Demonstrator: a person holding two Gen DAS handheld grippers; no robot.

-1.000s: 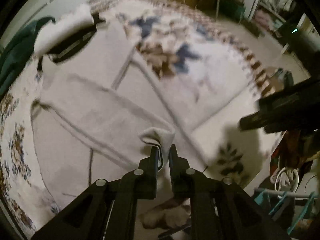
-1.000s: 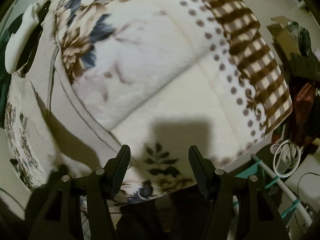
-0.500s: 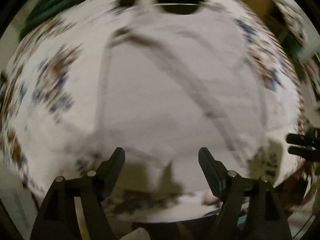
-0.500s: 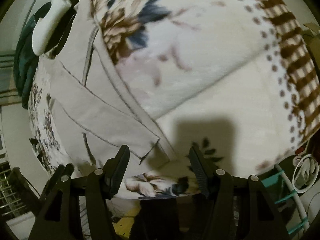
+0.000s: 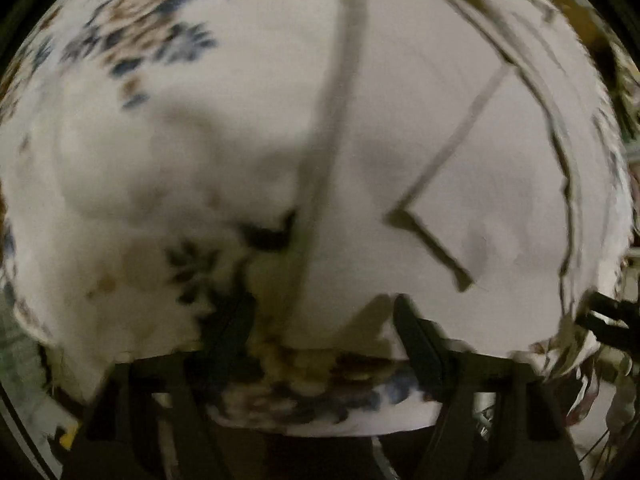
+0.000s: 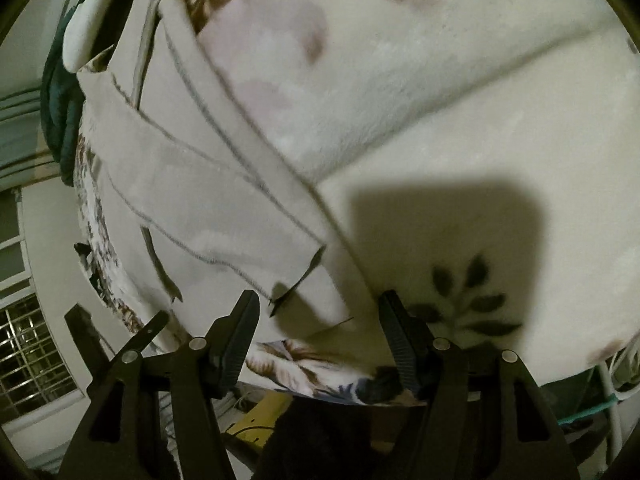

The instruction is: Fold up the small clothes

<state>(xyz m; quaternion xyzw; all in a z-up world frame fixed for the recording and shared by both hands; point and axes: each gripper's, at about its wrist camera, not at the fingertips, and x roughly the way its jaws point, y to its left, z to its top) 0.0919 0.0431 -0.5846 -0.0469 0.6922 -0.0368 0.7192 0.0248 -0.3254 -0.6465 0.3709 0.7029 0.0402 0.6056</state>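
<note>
A light grey garment with a sleeve folded across its body lies flat on a floral blanket. My left gripper is open and empty, low over the garment's near hem; the view is blurred. In the right wrist view the same garment lies at the left, its folded sleeve cuff just ahead of my right gripper, which is open and empty above the garment's near corner. The left gripper's fingers show at the lower left of that view.
The floral blanket covers the raised surface, whose near edge drops off just under both grippers. A dark green cloth and a white object lie at the far left. A barred window and a turquoise rack lie beyond the edges.
My left gripper let go of the sleeve cuff, opened, and swung left toward the garment's near hem. My right gripper moved left to the garment's near corner, still open.
</note>
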